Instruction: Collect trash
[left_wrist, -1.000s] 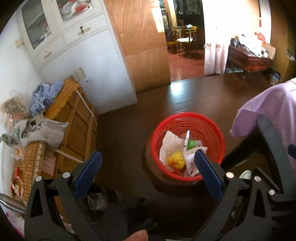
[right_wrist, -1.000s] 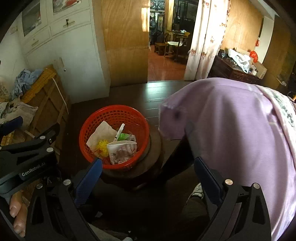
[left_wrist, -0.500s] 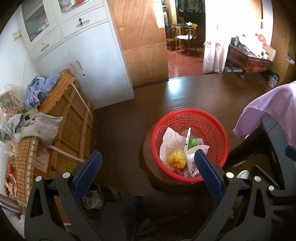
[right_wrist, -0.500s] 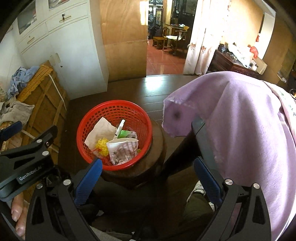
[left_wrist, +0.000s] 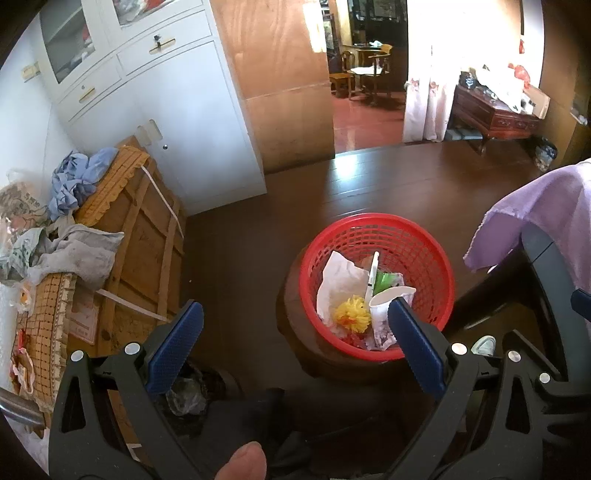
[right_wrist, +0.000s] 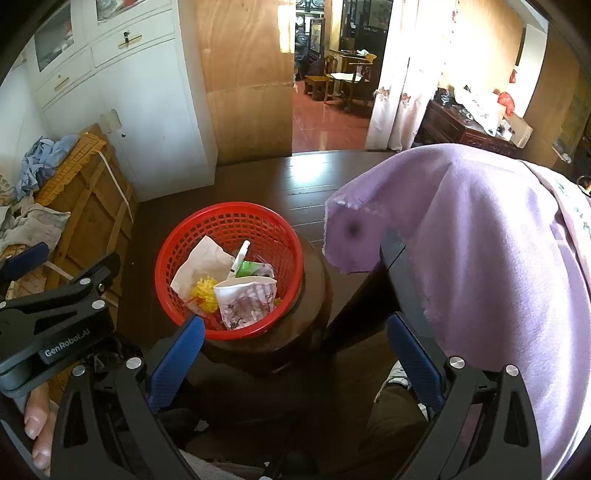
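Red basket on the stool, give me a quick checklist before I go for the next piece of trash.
1. Left gripper open, nothing held: ok.
2. Right gripper open, nothing held: ok.
3. Red basket upright on the wooden stool: ok.
4. Room left in basket above the paper cup and tissue: ok.
5. Purple cloth clear of the basket rim: ok.
6. Next trash piece located: cannot tell; clear plastic lies on the floor under the left fingers.

- Red mesh basket (right_wrist: 229, 221), holes in a grid.
- White crumpled paper (right_wrist: 201, 264), yellow pompom (right_wrist: 205, 291) inside.
- Paper cup (right_wrist: 243, 302), white with faint purple print.
- Lilac cloth (right_wrist: 480, 236), one dark spot.
- Blue finger pads (left_wrist: 173, 341).
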